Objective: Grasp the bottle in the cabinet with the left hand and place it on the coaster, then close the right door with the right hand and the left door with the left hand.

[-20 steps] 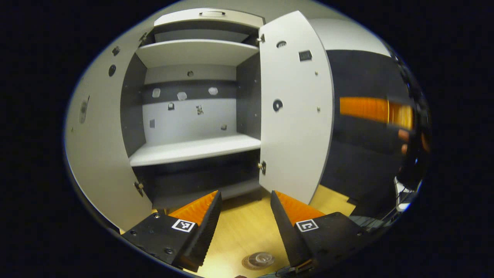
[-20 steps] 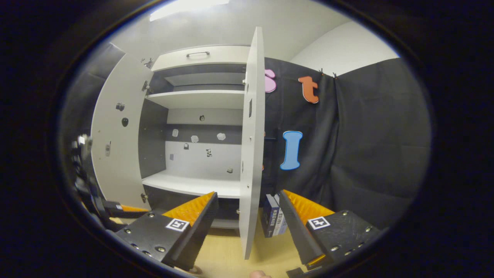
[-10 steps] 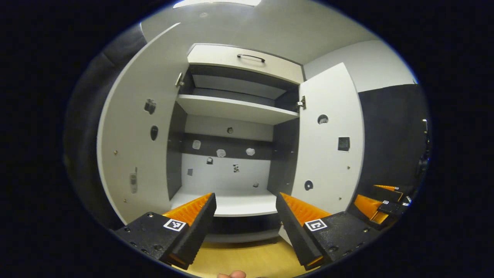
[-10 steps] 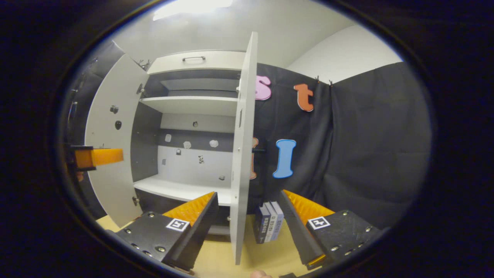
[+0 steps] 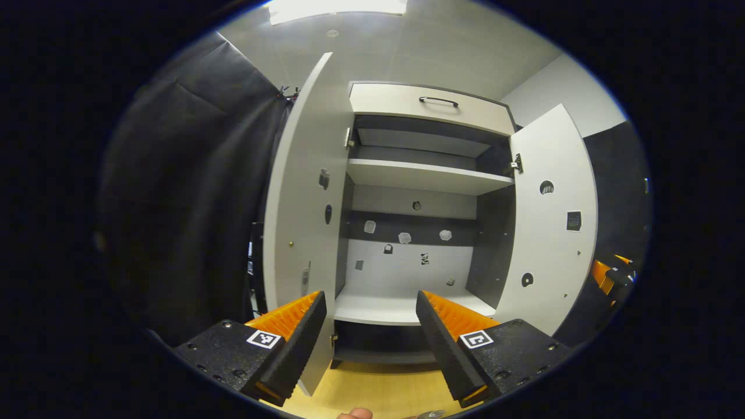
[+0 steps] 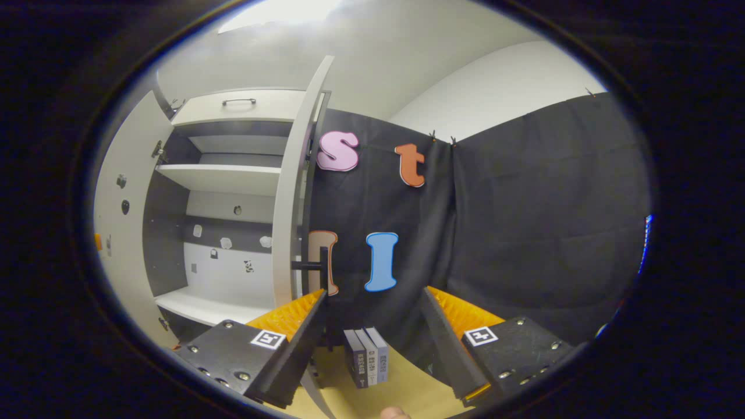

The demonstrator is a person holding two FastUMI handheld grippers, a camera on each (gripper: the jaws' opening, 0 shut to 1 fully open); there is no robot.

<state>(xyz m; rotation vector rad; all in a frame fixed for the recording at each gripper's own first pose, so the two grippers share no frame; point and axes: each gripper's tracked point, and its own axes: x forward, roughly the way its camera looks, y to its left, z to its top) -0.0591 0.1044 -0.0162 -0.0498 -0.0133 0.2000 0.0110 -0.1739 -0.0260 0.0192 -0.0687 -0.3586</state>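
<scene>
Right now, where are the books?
In the right gripper view, the books stand upright on the table, low between the right gripper fingers, just right of the right door.

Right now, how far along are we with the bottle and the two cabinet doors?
Done, apparently: the cabinet shelves hold no bottle; its place on the coaster isn't confirmed here. In hand: the right gripper, open and holding nothing, sits beside the outer face of the right door, seemingly about to push. Left: both doors stand open; the left door waits for the open left gripper.
</scene>
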